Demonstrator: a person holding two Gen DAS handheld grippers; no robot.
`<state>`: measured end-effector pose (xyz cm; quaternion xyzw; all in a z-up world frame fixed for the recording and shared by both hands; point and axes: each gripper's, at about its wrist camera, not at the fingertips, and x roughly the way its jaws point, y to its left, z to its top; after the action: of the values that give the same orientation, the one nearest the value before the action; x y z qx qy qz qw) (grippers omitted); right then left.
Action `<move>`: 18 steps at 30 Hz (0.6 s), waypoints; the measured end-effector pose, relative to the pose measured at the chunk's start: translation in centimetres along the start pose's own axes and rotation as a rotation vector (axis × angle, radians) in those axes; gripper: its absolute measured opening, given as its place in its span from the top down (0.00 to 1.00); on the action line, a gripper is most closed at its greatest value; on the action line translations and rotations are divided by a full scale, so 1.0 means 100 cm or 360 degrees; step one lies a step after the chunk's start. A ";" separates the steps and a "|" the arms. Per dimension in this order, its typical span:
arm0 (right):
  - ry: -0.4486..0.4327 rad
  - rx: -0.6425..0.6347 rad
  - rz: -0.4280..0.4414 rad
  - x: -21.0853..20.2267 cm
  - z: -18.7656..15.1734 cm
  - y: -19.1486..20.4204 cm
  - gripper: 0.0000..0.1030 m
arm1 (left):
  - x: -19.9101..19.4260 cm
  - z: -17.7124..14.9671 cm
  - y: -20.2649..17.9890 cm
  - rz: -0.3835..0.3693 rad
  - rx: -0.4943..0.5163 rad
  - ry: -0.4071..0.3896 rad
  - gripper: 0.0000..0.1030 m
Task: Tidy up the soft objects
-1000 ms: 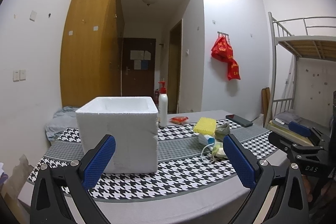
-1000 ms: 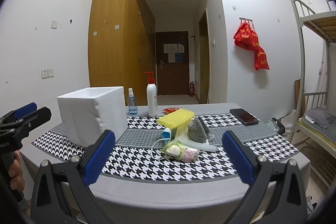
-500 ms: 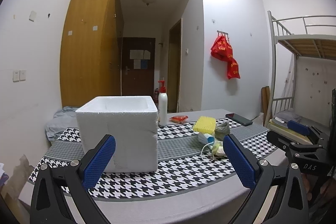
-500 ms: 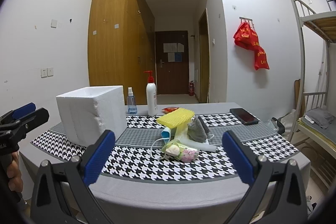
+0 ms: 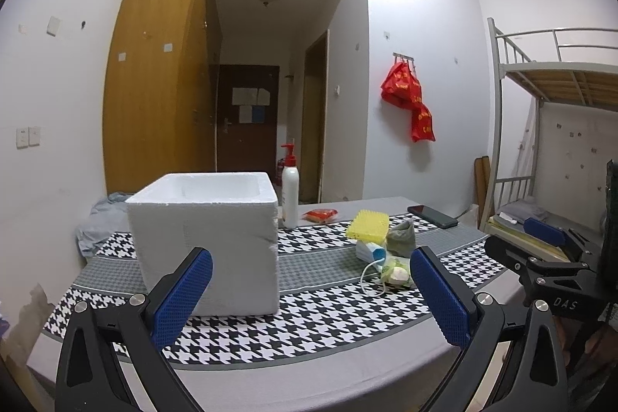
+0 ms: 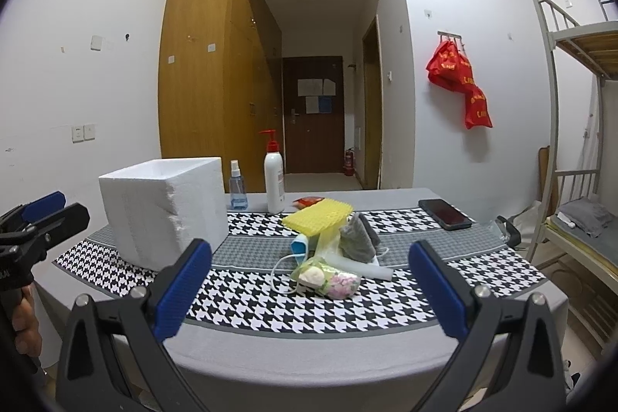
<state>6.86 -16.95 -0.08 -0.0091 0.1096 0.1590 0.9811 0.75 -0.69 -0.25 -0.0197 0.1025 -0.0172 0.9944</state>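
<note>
box [image 5: 204, 242]: rough white foam
sponge [image 6: 318, 215]: yellow, bumpy
bench [image 6: 347, 311]: matt houndstooth cloth
wardrobe [image 5: 154, 83]: smooth wood

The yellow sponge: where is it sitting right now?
In the right wrist view the yellow sponge tops the pile of soft items at the table's middle, right of the white foam box and just in front of the pump bottle.

Black frames with silver screws carry blue textured fingers [image 5: 184, 296]; one reads "DAS".
</note>
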 end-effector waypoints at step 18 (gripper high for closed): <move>0.0095 0.0026 -0.0053 0.031 0.003 -0.028 0.00 | 0.049 0.011 -0.021 -0.0104 0.0034 0.0116 0.01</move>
<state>10.71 -18.64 -0.55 -0.0078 0.1400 0.1414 0.9800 5.69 -2.89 -0.08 -0.0118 0.1378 -0.0515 0.9891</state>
